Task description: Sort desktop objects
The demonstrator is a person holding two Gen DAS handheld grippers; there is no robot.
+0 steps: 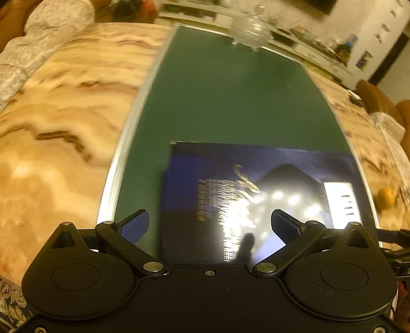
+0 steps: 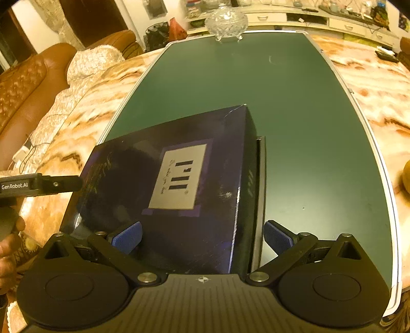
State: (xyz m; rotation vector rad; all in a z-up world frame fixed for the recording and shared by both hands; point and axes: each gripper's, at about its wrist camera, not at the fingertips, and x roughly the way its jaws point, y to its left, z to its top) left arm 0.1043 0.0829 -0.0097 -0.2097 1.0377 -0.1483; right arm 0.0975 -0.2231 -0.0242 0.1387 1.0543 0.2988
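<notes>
A dark blue glossy box (image 1: 256,194) (image 2: 184,179) with a white label lies on the green table mat (image 1: 230,97) (image 2: 294,115). My left gripper (image 1: 210,225) is open just above the box's near edge, its blue pads spread wide. My right gripper (image 2: 202,237) is open too, straddling the box's near right corner; the left pad is over the lid, the right pad beside the box's side. A thin dark flat piece (image 2: 260,179) lies against the box's right side. The left gripper's body (image 2: 38,184) shows in the right wrist view at the box's left edge.
A cut-glass lidded bowl (image 1: 249,30) (image 2: 226,21) stands at the mat's far end. Marble tabletop (image 1: 64,102) (image 2: 371,84) surrounds the mat. An orange fruit (image 1: 384,198) lies right of the mat. A brown leather sofa (image 2: 25,84) stands at the left. A hand (image 2: 10,251) holds a gripper.
</notes>
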